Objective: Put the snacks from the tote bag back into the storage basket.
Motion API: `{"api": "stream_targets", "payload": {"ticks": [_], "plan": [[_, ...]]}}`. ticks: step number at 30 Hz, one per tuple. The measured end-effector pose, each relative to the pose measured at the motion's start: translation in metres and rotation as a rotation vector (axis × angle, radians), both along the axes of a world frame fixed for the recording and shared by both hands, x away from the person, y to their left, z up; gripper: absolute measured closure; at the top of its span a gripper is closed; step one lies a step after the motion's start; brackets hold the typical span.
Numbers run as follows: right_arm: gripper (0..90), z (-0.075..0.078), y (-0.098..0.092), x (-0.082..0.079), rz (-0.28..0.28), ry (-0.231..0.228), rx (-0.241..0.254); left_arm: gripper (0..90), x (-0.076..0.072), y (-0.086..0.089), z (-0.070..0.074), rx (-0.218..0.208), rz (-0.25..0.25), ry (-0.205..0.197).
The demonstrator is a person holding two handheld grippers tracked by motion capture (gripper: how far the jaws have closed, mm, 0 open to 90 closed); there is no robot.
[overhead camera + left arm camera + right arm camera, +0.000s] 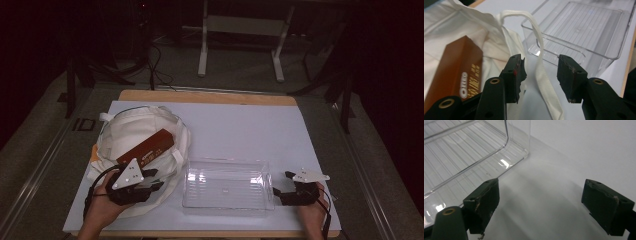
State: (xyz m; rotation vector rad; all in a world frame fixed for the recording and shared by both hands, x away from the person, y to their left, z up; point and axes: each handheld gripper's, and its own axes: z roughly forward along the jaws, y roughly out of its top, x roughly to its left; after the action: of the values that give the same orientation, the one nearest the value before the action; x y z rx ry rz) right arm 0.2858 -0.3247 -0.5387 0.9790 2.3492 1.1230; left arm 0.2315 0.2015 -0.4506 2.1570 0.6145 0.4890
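Cloth dominates the left half of the high view: a white tote bag (142, 132) lies crumpled at about nine o'clock on the white table sheet (240, 120), and a long brown Oreo box (146, 147) rests on top of it, slanting from seven toward one o'clock. A clear plastic tray (227, 184) sits just right of the bag, toward six o'clock of the sheet. The left gripper (156, 180) rests on the bag's near edge at the eight o'clock corner, held by the left hand (102, 207); the right gripper (281, 183) sits at four o'clock, just beside the tray's right end, in the right hand (312, 210). From the left gripper view, the left gripper (541, 73) has its jaws spread, and a white bag strap (541, 67) runs down between them, touching neither pad; the Oreo box (454, 77) lies at nine o'clock on the tote bag (446, 25), and the tray (584, 30) stands at one o'clock beyond the strap. From the right gripper view, the right gripper (540, 202) is spread wide over bare sheet (579, 150), holding nothing, with the tray (456, 152) at ten o'clock, its wall near the left-hand jaw.
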Motion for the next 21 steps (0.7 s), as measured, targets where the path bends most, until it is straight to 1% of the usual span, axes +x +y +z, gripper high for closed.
{"api": "stream_targets", "payload": {"ticks": [4,6,8,11,15,18,21], "plan": [[14.9,0.001,-0.003,-0.002,0.008,-0.015,0.039,54.8,0.002,0.005,0.005,-0.015,0.010,-0.011],[14.8,0.002,-0.006,-0.003,0.009,-0.022,0.064,54.6,0.003,0.006,0.008,-0.011,0.017,-0.014],[14.8,0.002,-0.007,-0.003,0.011,-0.029,0.076,54.1,0.004,0.007,0.010,-0.010,0.021,-0.018],[14.8,0.002,-0.007,-0.004,0.017,-0.033,0.079,53.2,0.006,0.008,0.013,-0.004,0.026,-0.025],[14.8,0.002,-0.008,-0.004,0.021,-0.036,0.082,52.7,0.008,0.010,0.017,-0.008,0.035,-0.036],[14.9,0.002,-0.008,-0.005,0.019,-0.038,0.087,52.7,0.009,0.013,0.021,-0.023,0.043,-0.040],[14.8,0.002,-0.008,-0.005,0.020,-0.041,0.089,53.0,0.009,0.016,0.024,-0.017,0.044,-0.047]]}}
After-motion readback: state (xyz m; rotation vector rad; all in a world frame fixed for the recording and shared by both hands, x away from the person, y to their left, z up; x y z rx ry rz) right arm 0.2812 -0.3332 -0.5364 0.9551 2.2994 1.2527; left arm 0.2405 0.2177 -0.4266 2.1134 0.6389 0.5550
